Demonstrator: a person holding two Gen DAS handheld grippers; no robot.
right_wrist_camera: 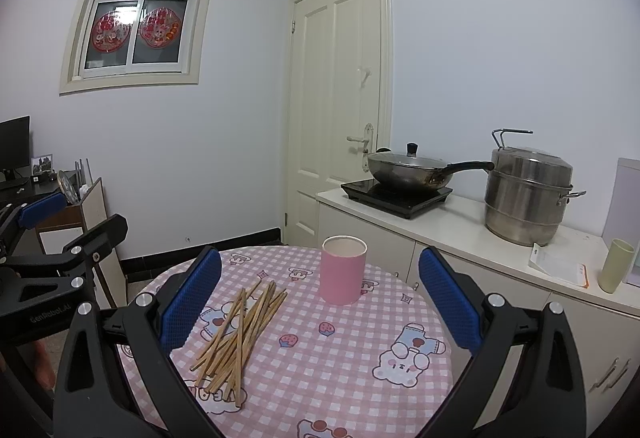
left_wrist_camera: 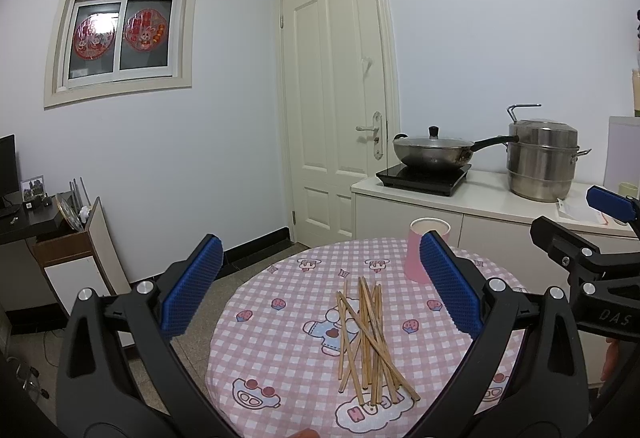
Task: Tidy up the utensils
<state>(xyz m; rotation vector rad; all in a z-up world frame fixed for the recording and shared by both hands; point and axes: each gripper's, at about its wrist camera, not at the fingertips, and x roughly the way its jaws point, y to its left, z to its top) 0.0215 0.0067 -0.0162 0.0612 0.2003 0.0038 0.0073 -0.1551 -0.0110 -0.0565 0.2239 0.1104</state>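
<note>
Both wrist views hover above the near rim of the round table (left_wrist_camera: 280,318), facing the door (left_wrist_camera: 336,94); they share chopsticks (right_wrist_camera: 240,334), pink cup (right_wrist_camera: 343,270) and wok (right_wrist_camera: 408,168).

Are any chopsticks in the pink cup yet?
No, the chopsticks all lie in a loose pile on the tablecloth, apart from the pink cup.

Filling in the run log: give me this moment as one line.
stage: before first pick | left gripper: open, empty | right gripper: open, empty | chopsticks: loose pile on table | pink cup: upright
</note>
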